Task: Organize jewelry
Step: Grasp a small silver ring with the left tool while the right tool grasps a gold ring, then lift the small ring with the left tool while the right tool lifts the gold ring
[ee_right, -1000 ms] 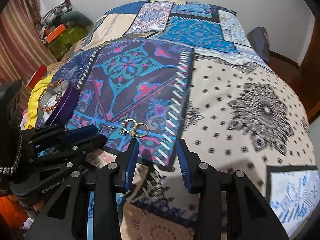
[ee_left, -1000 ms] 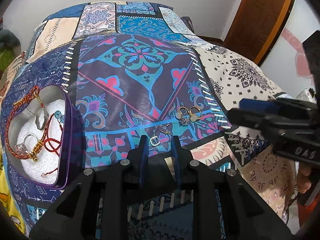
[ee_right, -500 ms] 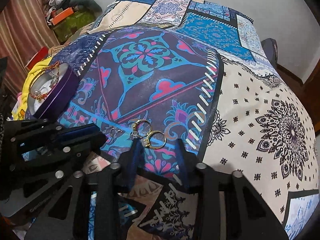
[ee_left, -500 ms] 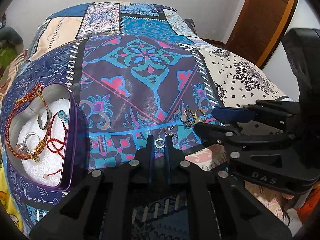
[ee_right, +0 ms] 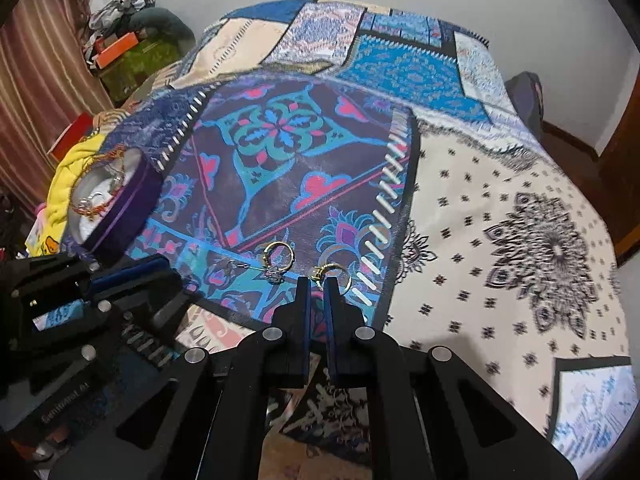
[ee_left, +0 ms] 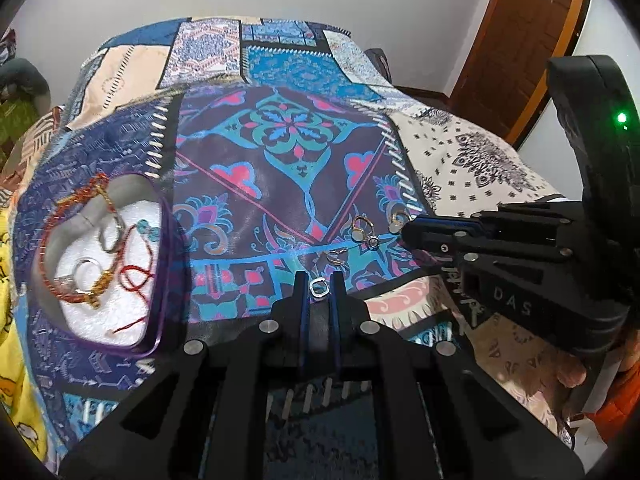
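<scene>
Bed (ee_left: 280,168) under a patchwork quilt, white walls, brown door (ee_left: 528,40). Left tongs (ee_left: 319,280) gripping a silver ring (ee_left: 319,289); right tongs (ee_right: 316,282), just closing, pinching a gold ring (ee_right: 326,270). Purple jewelry box (ee_left: 160,280) toward the quilt's left edge.

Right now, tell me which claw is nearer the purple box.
Left. The left claw, pinching a small silver ring, sits beside the purple box; the right claw is farther off, by the gold rings.
</scene>
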{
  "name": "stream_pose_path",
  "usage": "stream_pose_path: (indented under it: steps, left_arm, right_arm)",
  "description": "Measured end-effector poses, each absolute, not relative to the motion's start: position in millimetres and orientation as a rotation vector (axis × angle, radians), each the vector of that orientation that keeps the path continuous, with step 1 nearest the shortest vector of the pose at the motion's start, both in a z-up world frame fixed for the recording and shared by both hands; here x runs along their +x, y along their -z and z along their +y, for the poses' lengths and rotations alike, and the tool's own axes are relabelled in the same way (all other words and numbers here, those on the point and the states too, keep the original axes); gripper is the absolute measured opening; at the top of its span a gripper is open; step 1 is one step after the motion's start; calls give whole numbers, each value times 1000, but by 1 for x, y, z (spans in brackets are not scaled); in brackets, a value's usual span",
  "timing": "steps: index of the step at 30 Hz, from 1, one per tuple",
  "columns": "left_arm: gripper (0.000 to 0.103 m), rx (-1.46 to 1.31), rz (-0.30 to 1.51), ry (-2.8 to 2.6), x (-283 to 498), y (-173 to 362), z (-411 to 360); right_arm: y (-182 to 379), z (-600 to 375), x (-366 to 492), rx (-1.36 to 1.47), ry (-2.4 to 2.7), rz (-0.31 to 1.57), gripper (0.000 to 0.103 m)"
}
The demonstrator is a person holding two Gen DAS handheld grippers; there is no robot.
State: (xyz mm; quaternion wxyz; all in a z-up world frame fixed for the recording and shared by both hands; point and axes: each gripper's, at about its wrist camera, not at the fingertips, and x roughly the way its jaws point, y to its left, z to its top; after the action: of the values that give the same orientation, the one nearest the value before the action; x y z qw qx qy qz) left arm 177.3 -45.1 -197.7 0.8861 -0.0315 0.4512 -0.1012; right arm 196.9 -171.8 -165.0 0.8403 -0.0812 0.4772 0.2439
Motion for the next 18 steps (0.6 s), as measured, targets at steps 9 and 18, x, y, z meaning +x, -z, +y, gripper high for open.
stream_pose_path:
  steps: [9, 18]
  left_arm:
    - [8, -65, 844, 211, 155, 158, -32]
    - [8, -73, 753, 178, 139, 126, -13]
  right_arm:
    - [132, -183, 176, -168, -500, 924, 5]
    - [136, -177, 181, -175, -499, 965, 31]
